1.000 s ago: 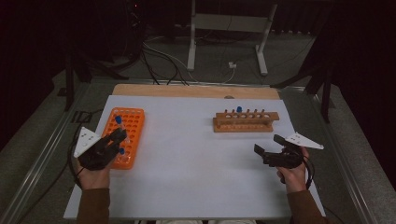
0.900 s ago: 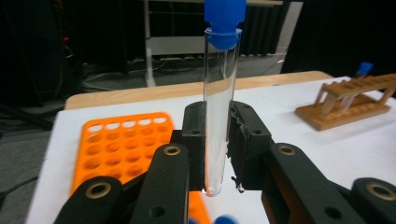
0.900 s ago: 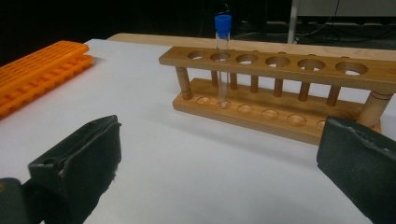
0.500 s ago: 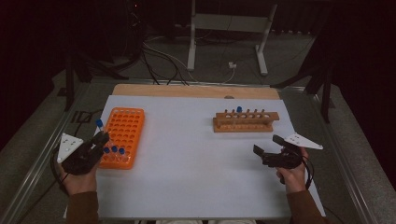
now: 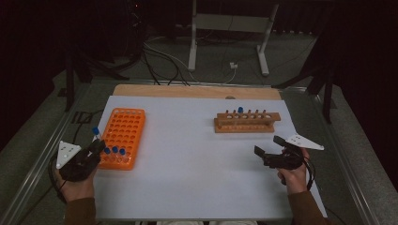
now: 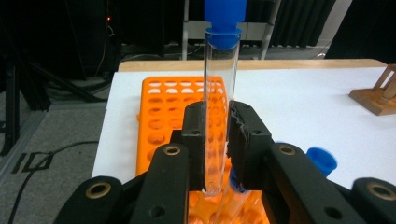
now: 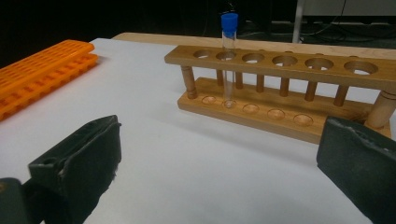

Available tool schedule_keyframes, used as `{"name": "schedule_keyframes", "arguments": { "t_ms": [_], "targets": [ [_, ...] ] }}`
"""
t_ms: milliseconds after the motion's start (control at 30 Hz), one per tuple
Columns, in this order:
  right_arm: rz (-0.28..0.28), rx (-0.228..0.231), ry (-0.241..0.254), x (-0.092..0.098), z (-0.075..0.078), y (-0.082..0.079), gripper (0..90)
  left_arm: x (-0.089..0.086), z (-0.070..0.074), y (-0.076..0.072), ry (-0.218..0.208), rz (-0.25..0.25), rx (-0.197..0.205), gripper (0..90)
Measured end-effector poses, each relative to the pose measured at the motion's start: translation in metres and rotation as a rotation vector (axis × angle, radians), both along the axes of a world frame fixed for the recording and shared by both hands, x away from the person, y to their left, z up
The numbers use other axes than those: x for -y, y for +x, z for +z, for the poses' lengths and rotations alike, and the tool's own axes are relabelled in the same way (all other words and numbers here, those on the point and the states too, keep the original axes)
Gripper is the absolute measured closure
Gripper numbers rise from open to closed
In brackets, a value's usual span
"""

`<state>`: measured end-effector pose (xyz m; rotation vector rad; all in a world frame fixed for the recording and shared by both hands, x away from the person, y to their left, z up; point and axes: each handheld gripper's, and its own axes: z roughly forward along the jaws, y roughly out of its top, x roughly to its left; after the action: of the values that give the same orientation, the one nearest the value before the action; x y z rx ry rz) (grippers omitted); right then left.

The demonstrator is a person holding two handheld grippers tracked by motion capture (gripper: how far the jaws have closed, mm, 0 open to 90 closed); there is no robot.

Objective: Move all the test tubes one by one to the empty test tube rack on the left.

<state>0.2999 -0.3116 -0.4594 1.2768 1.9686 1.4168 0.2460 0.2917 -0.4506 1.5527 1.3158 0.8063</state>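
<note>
Clear glass test tube with a round blue cap, pinched upright between the black pads of the left tongs, held over the near end of the orange rack; in the high view it sits at about 8 o'clock on the tabletop. Rack is flat orange plastic, rectangular, gridded with round holes; three more blue-capped tubes stand in its near row, touching nothing else. Left tongs hang just off the rack's near-left corner, close to the white sheet's left edge. Wooden rack at 1 o'clock: two long slats on turned pegs, one row of round holes, one capped tube standing upright in it. Right tongs at 4 o'clock, spread wide, nothing between the matte black pads, well apart from the wooden rack. Smooth white surface between the two racks is bare, wide room at centre. Bare wood strip along the far edge.
</note>
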Motion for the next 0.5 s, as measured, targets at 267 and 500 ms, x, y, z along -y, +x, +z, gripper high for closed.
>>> {"name": "schedule_keyframes", "arguments": {
  "t_ms": [267, 500],
  "targets": [
    [0.002, 0.000, 0.003, 0.000, 0.000, 0.000, 0.3, -0.006, -0.012, -0.004, -0.007, 0.013, -0.030, 78.2],
    [0.005, 0.002, 0.005, -0.001, 0.000, 0.000, 0.3, -0.008, -0.023, -0.003, 0.001, 0.015, -0.076, 78.2]
  ]
}}
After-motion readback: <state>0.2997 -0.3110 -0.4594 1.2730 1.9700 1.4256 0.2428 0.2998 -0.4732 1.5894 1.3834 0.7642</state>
